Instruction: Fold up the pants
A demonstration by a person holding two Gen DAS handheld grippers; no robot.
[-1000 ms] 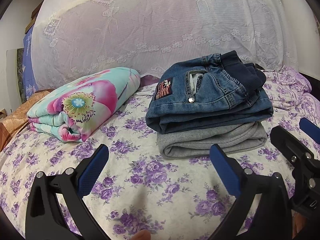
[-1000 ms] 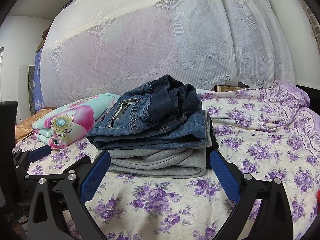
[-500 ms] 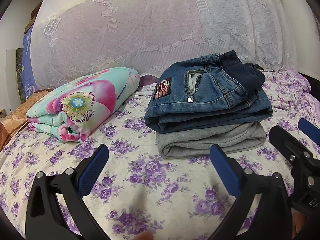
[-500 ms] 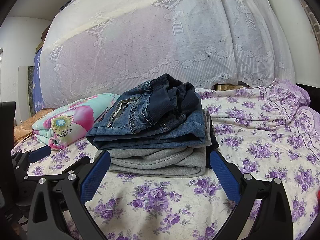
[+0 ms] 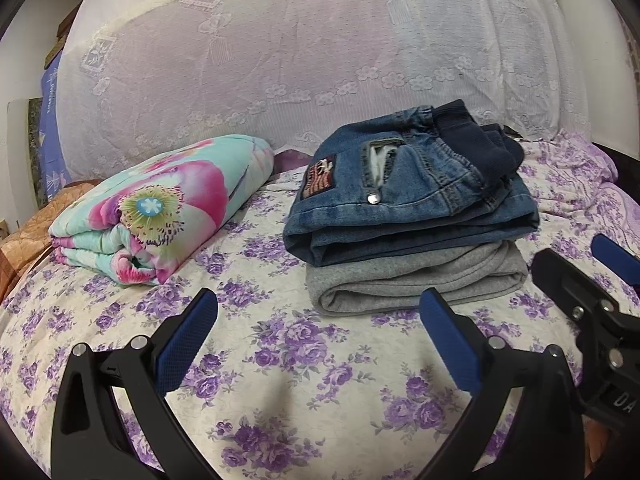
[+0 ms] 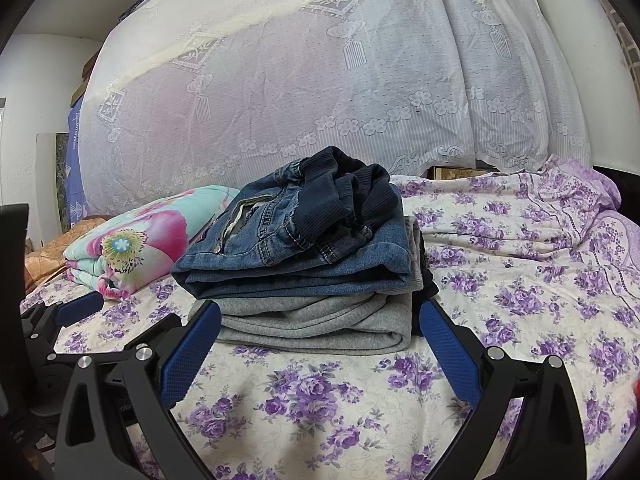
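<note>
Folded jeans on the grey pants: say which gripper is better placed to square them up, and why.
Probably right. The right gripper, open, frames the stack head-on below the folded jeans. The left gripper, also open, sits off to the stack's left over bare bedsheet.

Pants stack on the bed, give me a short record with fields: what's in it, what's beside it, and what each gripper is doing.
stack top: folded jeans
stack bottom: folded grey pants
surface: floral bedsheet
beside stack: folded floral blanket, to its left, apart from it
behind: lace cover
left gripper: open, empty, short of the stack
right gripper: open, empty, facing the stack's near edge
</note>
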